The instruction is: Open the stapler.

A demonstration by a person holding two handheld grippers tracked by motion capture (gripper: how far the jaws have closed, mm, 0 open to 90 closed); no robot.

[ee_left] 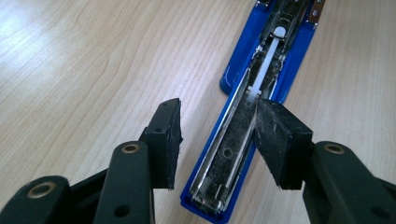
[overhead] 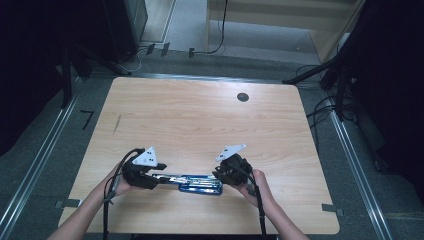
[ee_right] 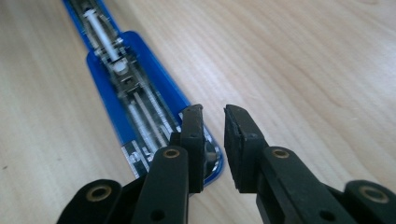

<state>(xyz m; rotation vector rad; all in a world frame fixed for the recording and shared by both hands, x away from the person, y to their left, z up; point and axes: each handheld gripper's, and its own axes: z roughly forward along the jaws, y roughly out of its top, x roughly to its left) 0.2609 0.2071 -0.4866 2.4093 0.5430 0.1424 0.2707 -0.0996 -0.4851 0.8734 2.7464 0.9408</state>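
Fingers (ee_left: 163,140) of the left gripper (ee_left: 217,140) stand apart around the near end of the stapler (ee_left: 243,121): the right-hand pad lies against the edge of the metal magazine, the other hangs clear of it over bare wood, so nothing is clamped. Fingers (ee_right: 194,140) of the right gripper (ee_right: 215,144) are a narrow gap apart and grip nothing; one sits over the rounded blue tip of the stapler (ee_right: 135,107), the other over wood beside it.

The stapler (overhead: 197,183) lies swung open and flat on the bench (overhead: 200,115), near its front edge, between the left gripper (overhead: 156,180) and the right gripper (overhead: 220,180), which face each other from its two ends. Its blue base shows on both sides of the bright channel, with a white pusher rod running down the middle.

As for handling, it looks stiff and fairly weighty for its size, metal on hard plastic, not fragile. The polished channel walls are likely slippery, and the hinge lets the two halves swing, so lifting by one end would probably make it flop. The safer hold seems to be across the width of the base, pads on the blue side edges, with the other gripper steadying the far end. The spring-loaded pusher could snap back if nudged.
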